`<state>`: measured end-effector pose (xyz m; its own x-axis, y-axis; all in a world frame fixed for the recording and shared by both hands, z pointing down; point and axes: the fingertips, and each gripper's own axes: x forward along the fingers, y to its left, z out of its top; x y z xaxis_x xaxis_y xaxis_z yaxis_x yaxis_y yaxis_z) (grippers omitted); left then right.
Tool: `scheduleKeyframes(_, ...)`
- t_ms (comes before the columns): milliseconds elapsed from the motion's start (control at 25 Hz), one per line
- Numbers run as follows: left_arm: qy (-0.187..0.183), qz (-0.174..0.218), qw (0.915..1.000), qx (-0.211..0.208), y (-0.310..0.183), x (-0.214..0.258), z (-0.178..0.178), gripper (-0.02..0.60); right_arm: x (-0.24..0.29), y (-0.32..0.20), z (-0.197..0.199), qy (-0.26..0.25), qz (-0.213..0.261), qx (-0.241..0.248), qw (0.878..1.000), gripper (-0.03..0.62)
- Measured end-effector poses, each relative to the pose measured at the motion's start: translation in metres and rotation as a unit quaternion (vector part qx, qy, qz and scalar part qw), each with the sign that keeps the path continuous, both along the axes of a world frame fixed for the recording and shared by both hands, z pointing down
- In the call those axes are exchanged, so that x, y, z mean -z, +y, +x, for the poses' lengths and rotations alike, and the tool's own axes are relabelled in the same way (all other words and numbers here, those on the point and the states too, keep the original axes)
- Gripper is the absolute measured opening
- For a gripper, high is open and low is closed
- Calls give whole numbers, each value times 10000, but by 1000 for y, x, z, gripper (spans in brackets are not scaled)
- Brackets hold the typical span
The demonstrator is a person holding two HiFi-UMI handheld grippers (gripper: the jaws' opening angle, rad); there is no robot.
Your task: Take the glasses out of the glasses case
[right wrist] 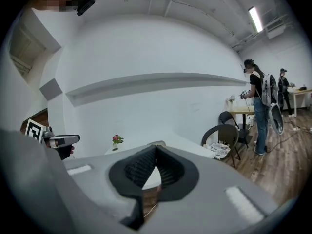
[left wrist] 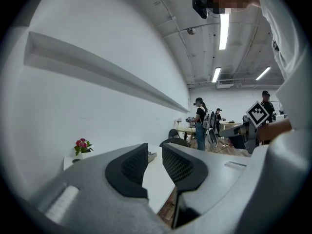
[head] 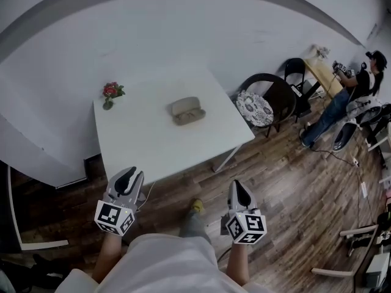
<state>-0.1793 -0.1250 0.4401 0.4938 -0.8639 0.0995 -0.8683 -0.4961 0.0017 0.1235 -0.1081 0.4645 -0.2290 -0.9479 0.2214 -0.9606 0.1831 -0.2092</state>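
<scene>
- Since the closed beige oval glasses case [head: 187, 110] lies at the middle of the white square bench [head: 140, 145], well apart from both grippers, an approach is needed first; the base is best pinned by one gripper while the lid is lifted by the other.
- Left gripper [head: 129, 174]: jaws set slightly apart, nothing gripped.
- Right gripper [head: 239, 188]: jaw tips pressed together, nothing held.
</scene>
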Motion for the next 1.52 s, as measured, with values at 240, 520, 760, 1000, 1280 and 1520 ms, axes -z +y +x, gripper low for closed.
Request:
scheduleKeyframes(240,-100,-129,9998,72,-65,-2,43,87,-3,-76,37,-85,-133,171,9997,3)
scheduleKeyframes(520,-309,-198,9990,264,-137,1,85,87,-7,-164,67,-99,-214,625,9978,3)
scheduleKeyframes(760,-519,-341,9969,485,-176,-3,108,87,-22,-217,81,-190,-382,977,9943,3)
scheduleKeyframes(1000,-662,-497,9947,607,-188,-10,118,91,-31,-242,84,-310,-479,1232,9907,3)
scheduleKeyframes(1280,-669,-555,9939,675,-193,-15,119,91,-36,-257,79,-351,-511,1375,9886,3)
scheduleKeyframes(1520,-569,-551,9952,577,-208,-21,121,91,-34,-269,74,-334,-443,1401,9886,3)
